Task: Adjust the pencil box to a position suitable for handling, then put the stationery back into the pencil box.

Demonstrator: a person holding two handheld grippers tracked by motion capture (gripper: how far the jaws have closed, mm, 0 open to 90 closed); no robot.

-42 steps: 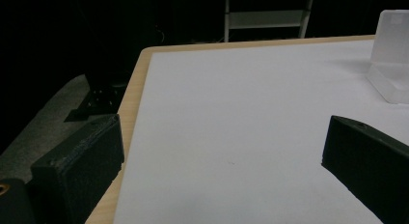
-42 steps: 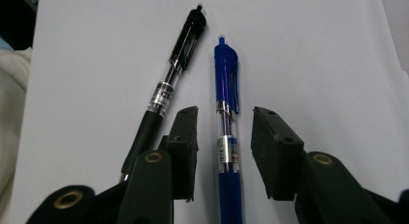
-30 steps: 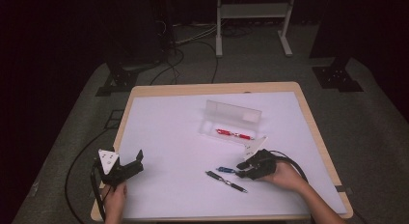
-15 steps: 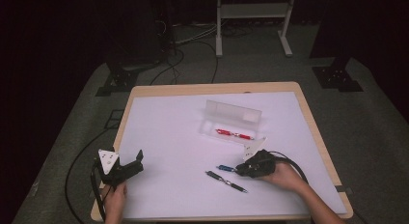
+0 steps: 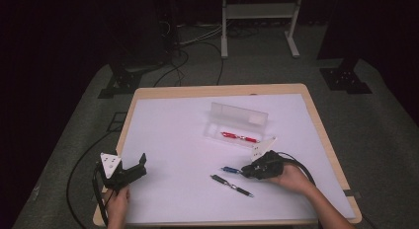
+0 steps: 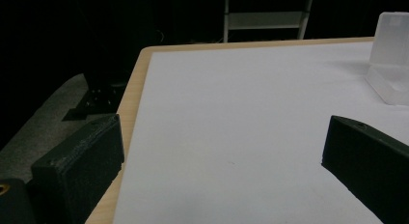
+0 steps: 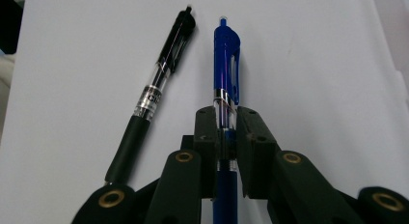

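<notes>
The surface (image 5: 168,140) is a wooden-edged top covered by a white sheet, standing on grey carpet with dark cables and a white frame behind its far edge. Toward the far right of its middle sits a clear plastic pen case (image 5: 237,124), its lid standing upright along the far side, with a red pen (image 5: 239,137) lying inside the tray.

At the near left corner, the left tongs (image 5: 138,166) rest in a hand, jaws apart with nothing between them; the left gripper view shows bare white sheet in the gap and the pen case (image 6: 390,60) off at the far right.

At the near right, the right tongs (image 5: 247,171) point left, low over the surface, held by the person's right hand (image 5: 291,179). Their jaws have just been closing and are now clamped on the blue pen (image 7: 225,84), gripped around its barrel just below the silver ring, its clip end sticking out beyond the jaws. In the high view the blue pen (image 5: 230,170) lies level on the sheet, just left of those tongs.

The black pen (image 7: 154,89) lies free on the sheet just beside the blue one, on its near side (image 5: 232,185), not touching it.
</notes>
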